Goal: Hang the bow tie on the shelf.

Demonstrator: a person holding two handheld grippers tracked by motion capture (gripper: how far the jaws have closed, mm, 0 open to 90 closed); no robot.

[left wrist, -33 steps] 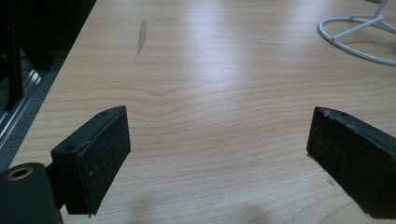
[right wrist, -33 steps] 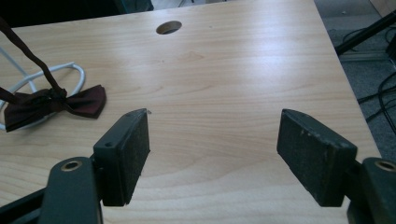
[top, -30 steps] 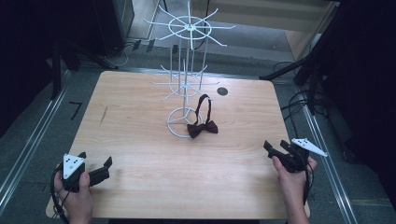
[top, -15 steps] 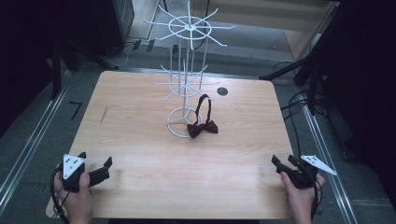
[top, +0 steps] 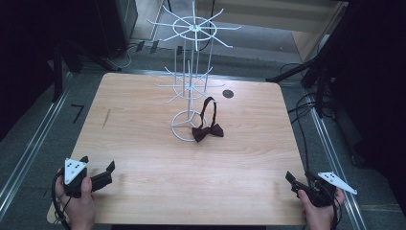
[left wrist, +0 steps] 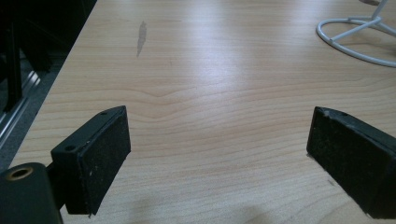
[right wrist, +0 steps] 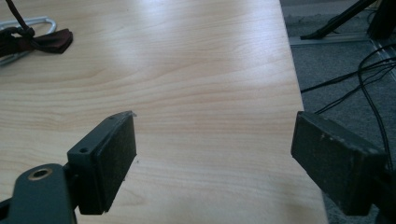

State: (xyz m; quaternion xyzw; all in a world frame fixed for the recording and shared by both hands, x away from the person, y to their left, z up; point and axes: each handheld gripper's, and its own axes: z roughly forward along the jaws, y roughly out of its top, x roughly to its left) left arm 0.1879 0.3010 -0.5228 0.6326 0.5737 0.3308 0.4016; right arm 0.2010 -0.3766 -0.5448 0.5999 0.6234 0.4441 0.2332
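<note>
A dark red bow tie (top: 208, 131) lies on the wooden table (top: 143, 143), its black strap looping up over a lower arm of the white wire rack (top: 191, 86). The bow tie (right wrist: 46, 41) also appears at the top left of the right gripper view. My left gripper (top: 103, 173) rests at the table's near left corner, open, nothing between its jaws. My right gripper (top: 294, 181) is at the near right corner, open and empty, one jaw past the table's edge. The rack's ring base (left wrist: 359, 39) sits at the top right of the left gripper view.
A round black hole (top: 228, 94) sits in the table behind the rack. Cables (top: 306, 110) and dark stand legs lie on the floor right of the table. A dark streak (top: 106, 118) marks the wood at left. Metal rails run along both sides.
My right gripper has drawn back toward the near right corner of the table. The left gripper, rack and bow tie have not moved.
</note>
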